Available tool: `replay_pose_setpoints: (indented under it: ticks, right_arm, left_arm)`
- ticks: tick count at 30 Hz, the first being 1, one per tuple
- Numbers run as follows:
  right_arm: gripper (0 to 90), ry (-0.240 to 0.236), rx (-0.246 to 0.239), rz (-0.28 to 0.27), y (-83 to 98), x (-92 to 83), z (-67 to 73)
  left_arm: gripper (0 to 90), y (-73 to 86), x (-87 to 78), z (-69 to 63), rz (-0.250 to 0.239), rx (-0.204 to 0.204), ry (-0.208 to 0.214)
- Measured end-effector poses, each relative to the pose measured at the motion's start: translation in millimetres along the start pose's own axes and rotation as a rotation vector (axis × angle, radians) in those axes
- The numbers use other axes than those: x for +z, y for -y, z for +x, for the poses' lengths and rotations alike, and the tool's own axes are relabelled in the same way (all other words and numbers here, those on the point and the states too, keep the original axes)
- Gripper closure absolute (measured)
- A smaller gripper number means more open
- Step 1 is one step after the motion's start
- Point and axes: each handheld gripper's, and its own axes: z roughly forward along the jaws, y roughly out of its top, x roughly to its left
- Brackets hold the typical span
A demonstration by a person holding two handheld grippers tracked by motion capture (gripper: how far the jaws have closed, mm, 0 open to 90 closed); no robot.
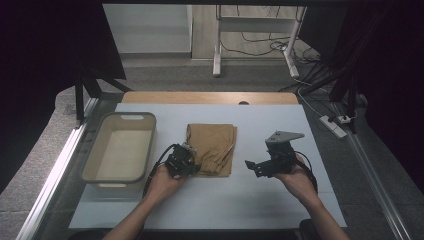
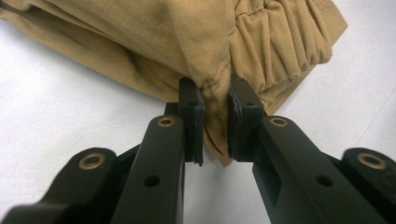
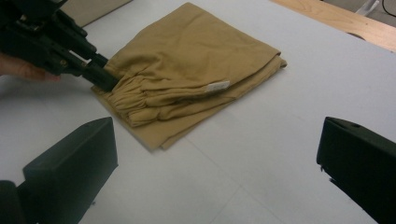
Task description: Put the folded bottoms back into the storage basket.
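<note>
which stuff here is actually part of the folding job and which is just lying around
In the job:
- folded tan garment
- left hand-held gripper, shut on the garment's near corner
- right hand-held gripper, open, beside the garment

Lying about:
- beige bin, empty, left of the garment
- power strip on the floor

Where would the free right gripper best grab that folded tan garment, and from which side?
Probably the near right corner of the folded garment, coming in low from the right gripper's side. Its layered edges lie loose there, while the left gripper pinches the gathered waistband corner opposite.
</note>
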Motion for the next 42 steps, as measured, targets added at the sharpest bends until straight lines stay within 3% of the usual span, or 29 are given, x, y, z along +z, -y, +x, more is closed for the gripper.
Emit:
replay_pose_setpoints:
  ticks: [27, 35, 42]
  right_arm:
    - [0.0, -0.044, 0.004, 0.049, -16.8, 61.6, -20.2]
    - [0.0, -0.111, 0.051, 0.043, -24.0, 76.0, -28.7]
    - [0.0, -0.101, 0.072, 0.029, -30.8, 87.0, -34.5]
  left_arm:
    - [77.2, -0.4, 0.2, 1.6, 0.002, 0.0, 0.01]
    - [77.2, -0.7, 0.2, 1.8, 0.005, -0.002, 0.013]
    - [77.2, -0.9, 0.2, 1.6, 0.005, -0.002, 0.012]
